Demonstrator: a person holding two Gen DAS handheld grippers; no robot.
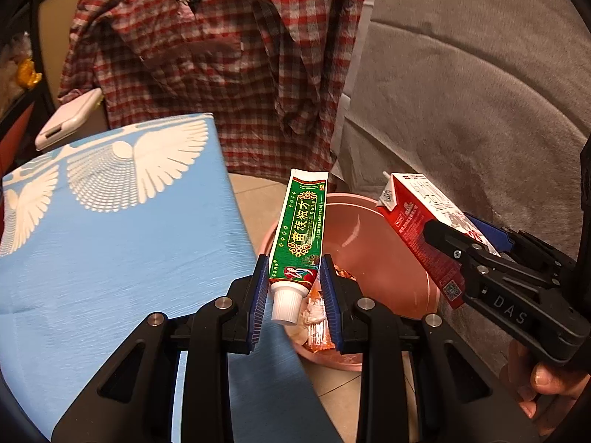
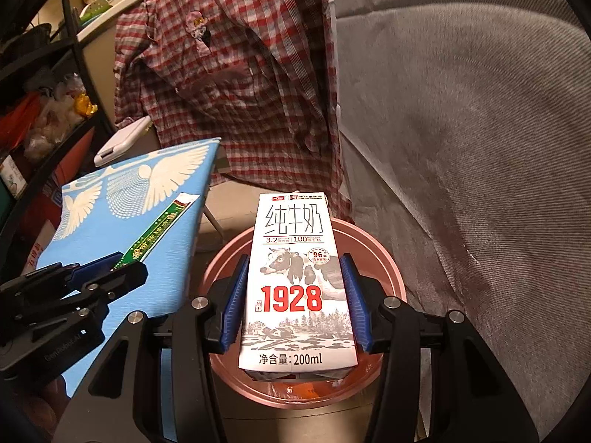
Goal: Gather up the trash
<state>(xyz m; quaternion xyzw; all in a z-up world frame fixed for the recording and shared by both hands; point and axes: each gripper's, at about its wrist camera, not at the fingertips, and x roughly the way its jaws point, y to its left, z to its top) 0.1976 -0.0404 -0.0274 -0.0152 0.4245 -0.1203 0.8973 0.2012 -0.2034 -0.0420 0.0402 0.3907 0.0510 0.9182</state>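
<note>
My left gripper (image 1: 294, 289) is shut on a green tube (image 1: 301, 232) with a white cap, near its cap end, and holds it upright over the near rim of a pink bin (image 1: 373, 229). Wrappers lie at the bin's bottom. My right gripper (image 2: 293, 297) is shut on a white and red milk carton (image 2: 295, 280) printed with a cow and "1928", hanging over the pink bin (image 2: 384, 254). In the left wrist view the carton (image 1: 417, 221) and the right gripper (image 1: 476, 243) come in from the right, above the bin's far side. The left gripper (image 2: 118, 262) with the tube (image 2: 159, 229) shows at left in the right wrist view.
A blue surface with white wing patterns (image 1: 110, 240) lies left of the bin. A red checked shirt (image 1: 221, 55) hangs behind it. Grey upholstery (image 1: 461, 92) rises on the right. A white flat device (image 1: 68, 118) sticks out beyond the blue surface. Shelves with clutter (image 2: 40, 110) stand far left.
</note>
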